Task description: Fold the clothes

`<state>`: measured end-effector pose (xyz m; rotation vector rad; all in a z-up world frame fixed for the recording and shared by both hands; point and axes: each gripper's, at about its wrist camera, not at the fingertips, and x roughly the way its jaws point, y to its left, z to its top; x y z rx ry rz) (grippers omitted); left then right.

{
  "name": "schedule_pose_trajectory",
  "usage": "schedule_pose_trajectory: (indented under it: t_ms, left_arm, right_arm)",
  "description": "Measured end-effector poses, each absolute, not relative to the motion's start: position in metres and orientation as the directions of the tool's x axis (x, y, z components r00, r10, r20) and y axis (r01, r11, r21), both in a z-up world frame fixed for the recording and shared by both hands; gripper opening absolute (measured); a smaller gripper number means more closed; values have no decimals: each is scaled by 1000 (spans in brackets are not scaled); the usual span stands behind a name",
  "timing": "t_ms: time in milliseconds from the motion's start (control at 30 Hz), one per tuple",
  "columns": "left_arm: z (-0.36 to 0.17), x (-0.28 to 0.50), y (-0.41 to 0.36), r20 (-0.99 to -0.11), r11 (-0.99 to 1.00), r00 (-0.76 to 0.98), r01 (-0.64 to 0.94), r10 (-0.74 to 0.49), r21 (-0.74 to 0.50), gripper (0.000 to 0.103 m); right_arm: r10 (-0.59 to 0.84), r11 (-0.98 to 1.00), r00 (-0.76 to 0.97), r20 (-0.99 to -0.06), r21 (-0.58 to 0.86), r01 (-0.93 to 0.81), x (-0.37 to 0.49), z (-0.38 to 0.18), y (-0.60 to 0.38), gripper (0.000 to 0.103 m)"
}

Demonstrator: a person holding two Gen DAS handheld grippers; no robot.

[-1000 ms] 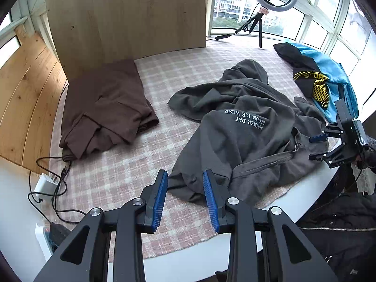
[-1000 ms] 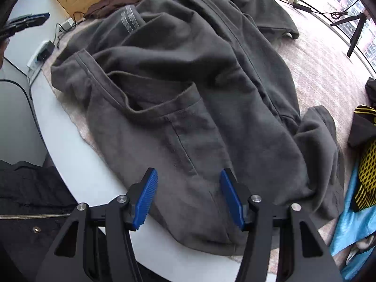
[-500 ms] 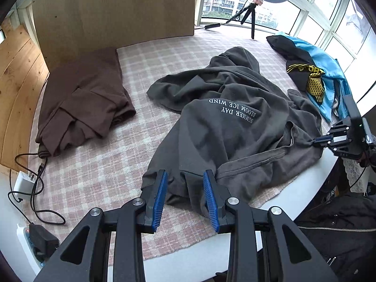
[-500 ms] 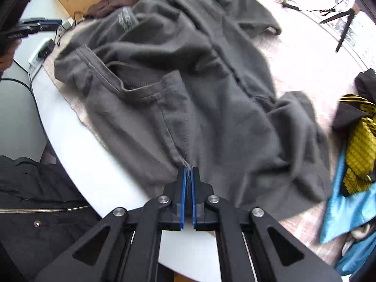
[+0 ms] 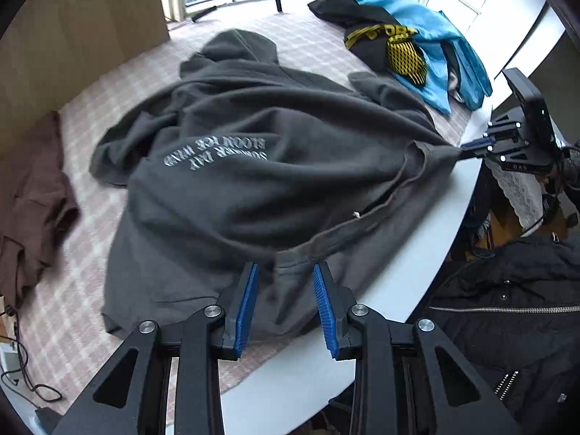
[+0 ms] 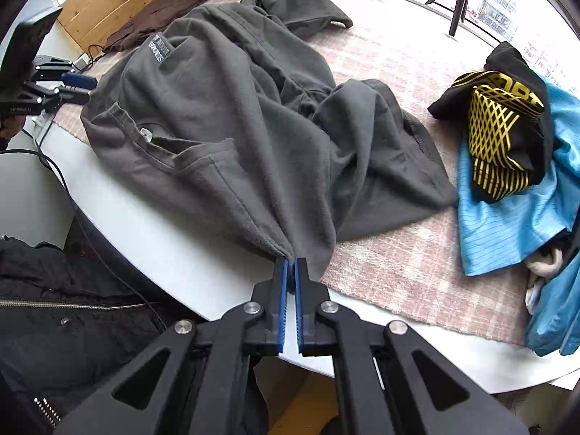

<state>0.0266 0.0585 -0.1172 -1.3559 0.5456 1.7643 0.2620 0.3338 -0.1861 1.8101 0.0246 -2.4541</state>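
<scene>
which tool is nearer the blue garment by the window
Right. The right tool, shut on the grey hoodie's hem, sits just across from the blue garment; the left tool is at the hoodie's far side.

Your left gripper (image 5: 285,306) has black angular arms with triangular cut-outs, round silver screws at the pivots and ribbed blue pads on its two fingers. Your right gripper (image 6: 290,304) is built the same: black arms, silver screws, blue pads. Below both grippers shows your black jacket (image 5: 514,311), with a silver zip across it and small metal studs.
</scene>
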Motion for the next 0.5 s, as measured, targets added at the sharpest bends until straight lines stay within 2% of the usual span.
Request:
schedule_pose_trajectory:
  t_ms: [133,167,200,300,367,433,500]
  left_arm:
    - [-149,30,69,-963,-578,-50,-807,265,-117,28]
    - [-154,29,68,-962,-593,-35,-794,271,-137,14]
    - [-156,29,67,-957,-601,-26,-783,288,-160,5]
    - [-147,53,60,-934,-581,26,-777,357,-244,5]
    - [-135,79,52,-914,-541,80,-784,398,-304,10]
    - [-122,108,39,-919,-529,79,-797,386,-291,20]
    - [-112,116,23,-934,-574,46,-778,354,-255,20]
  right_arm:
    - [-68,-996,-302,-951,47,78,263,-181,337,4]
    - [-71,-996,-307,-949,48,81,263,-179,337,4]
    - [-74,-995,-312,-947,50,84,263,-177,338,4]
    - [-76,-995,-305,-949,50,91,265,-175,340,4]
    - [-81,-994,-292,-953,55,98,267,-175,341,4]
    - [-87,-992,-279,-956,59,108,270,-173,342,4]
    - [-91,-992,-272,-958,62,113,271,-171,343,5]
